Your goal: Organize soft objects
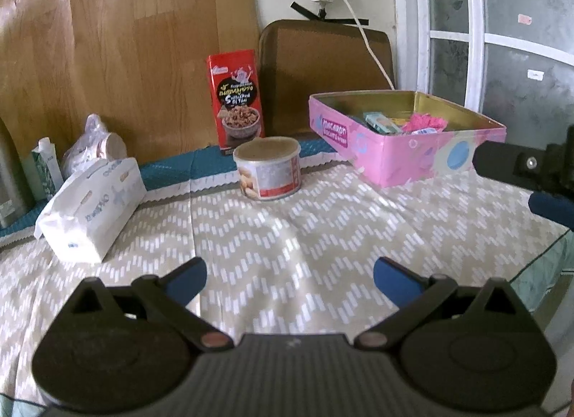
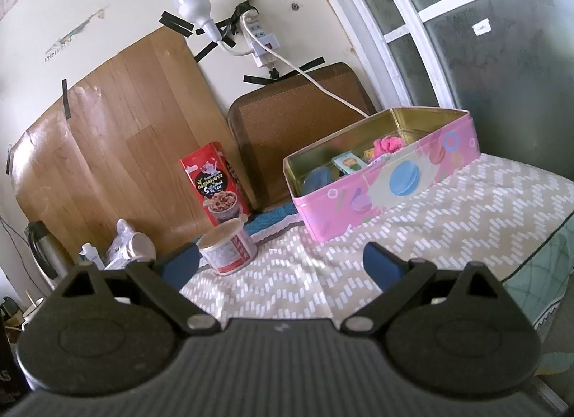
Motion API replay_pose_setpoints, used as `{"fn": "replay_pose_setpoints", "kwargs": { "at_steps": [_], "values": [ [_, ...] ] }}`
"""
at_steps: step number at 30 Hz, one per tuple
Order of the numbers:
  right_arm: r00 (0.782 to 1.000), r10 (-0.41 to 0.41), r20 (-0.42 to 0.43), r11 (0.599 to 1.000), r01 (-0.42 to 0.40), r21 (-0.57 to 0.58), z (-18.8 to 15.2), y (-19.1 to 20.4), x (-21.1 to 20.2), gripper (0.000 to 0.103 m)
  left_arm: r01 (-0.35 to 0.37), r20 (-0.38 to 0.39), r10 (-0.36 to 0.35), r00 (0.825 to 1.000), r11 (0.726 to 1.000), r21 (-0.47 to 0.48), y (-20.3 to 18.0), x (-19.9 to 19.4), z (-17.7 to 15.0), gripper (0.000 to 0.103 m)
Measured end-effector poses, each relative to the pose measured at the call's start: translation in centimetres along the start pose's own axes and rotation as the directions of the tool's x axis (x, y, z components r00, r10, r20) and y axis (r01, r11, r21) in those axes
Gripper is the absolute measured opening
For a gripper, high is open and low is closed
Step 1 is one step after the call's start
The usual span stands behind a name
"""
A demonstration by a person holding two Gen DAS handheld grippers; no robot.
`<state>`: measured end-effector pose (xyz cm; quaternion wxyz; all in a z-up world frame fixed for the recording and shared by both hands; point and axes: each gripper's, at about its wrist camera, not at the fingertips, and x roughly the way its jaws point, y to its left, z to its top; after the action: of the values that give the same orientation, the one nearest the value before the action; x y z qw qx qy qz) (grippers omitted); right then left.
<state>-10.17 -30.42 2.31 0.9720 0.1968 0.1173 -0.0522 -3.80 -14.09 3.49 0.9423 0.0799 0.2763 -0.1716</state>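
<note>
I had the left gripper [image 1: 290,279] low over the chevron-patterned cloth [image 1: 323,237] that covered the counter, its blue-tipped fingers [image 1: 186,280] spread wide with nothing between them. The right gripper [image 2: 281,262] was likewise released, its fingers [image 2: 382,268] apart and empty above the same cloth. In the left wrist view I could see part of the right gripper entering from the right edge, near the front corner of the pink tin [image 1: 412,155].

That pink tin sat open at the far right of the counter, and inside it lay a bright pink soft item [image 2: 387,144], a small illustrated box [image 2: 349,163] and something blue [image 2: 317,178] toward the near end; I could not tell what the blue thing was. A white tissue pack [image 1: 91,209] lay at the left side of the counter, well apart from the tin. Between them stood a round can [image 1: 269,171] with a pale lid, and just behind it a tall red box [image 1: 236,101] stood upright against the wooden board [image 1: 125,58]. A crumpled plastic bag [image 1: 91,148] rested behind the tissue pack.
</note>
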Motion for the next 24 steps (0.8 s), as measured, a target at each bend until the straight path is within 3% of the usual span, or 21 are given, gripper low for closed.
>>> {"fn": "replay_pose_setpoints", "kwargs": {
  "at_steps": [24],
  "values": [
    [1.0, -0.016, -0.024, 1.0, 0.016, 0.008, -1.1, -0.1, 0.5, 0.103, -0.054, -0.089, 0.055, 0.995, 0.998, 0.017, -0.6, 1.4, -1.6, 0.103]
  ]
}}
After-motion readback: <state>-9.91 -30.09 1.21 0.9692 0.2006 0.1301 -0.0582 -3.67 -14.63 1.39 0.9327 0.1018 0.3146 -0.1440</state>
